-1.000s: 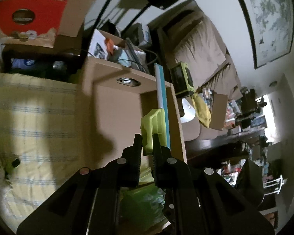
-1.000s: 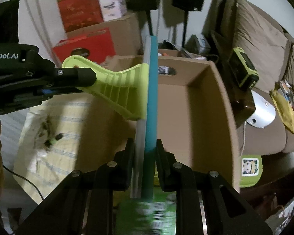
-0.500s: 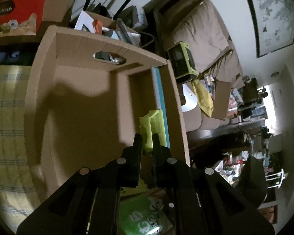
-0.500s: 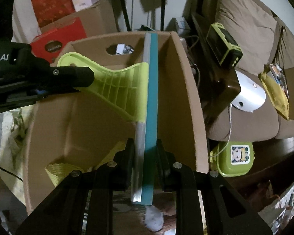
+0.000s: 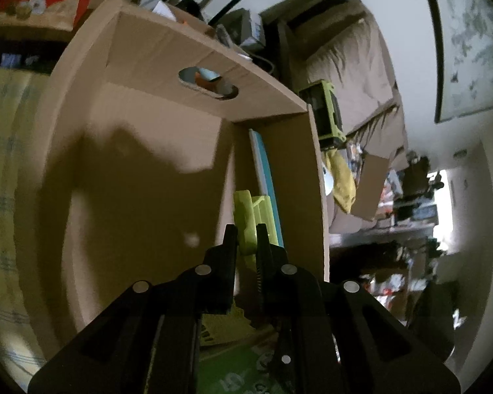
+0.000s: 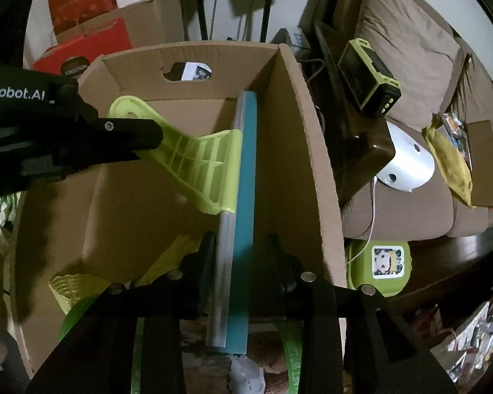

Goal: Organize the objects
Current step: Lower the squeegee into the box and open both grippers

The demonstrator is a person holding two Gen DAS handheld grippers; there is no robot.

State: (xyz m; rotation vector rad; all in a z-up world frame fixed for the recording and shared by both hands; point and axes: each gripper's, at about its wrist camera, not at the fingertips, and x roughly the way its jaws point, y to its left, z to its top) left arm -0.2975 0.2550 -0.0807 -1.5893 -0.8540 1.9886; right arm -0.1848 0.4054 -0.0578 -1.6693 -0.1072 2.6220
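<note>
A squeegee with a lime-green handle [image 6: 197, 164] and a long teal blade [image 6: 246, 164] stands inside the open cardboard box [image 6: 312, 164], its blade along the box's right wall. My left gripper [image 5: 246, 229] is shut on the green handle [image 5: 245, 210]; in the right wrist view it reaches in from the left [image 6: 128, 138]. My right gripper [image 6: 240, 239] straddles the near end of the blade. Its jaws are opening, and a gap shows between the right finger [image 6: 274, 249] and the teal edge. The blade [image 5: 266, 164] runs toward the box's far corner.
Yellow mesh [image 6: 69, 287] and green packaging [image 5: 243, 371] lie on the box floor. Right of the box are a brown sofa [image 6: 410, 65], a green-and-black device [image 6: 368, 78] on a dark armrest, a white dome [image 6: 407, 167] and a green lunch box [image 6: 384, 262]. Red boxes [image 6: 82, 49] stand behind.
Both grippers have brought the squeegee down into the box, against its right wall. The right jaws, shut on the blade before, have parted from it. The left grip is unchanged.
</note>
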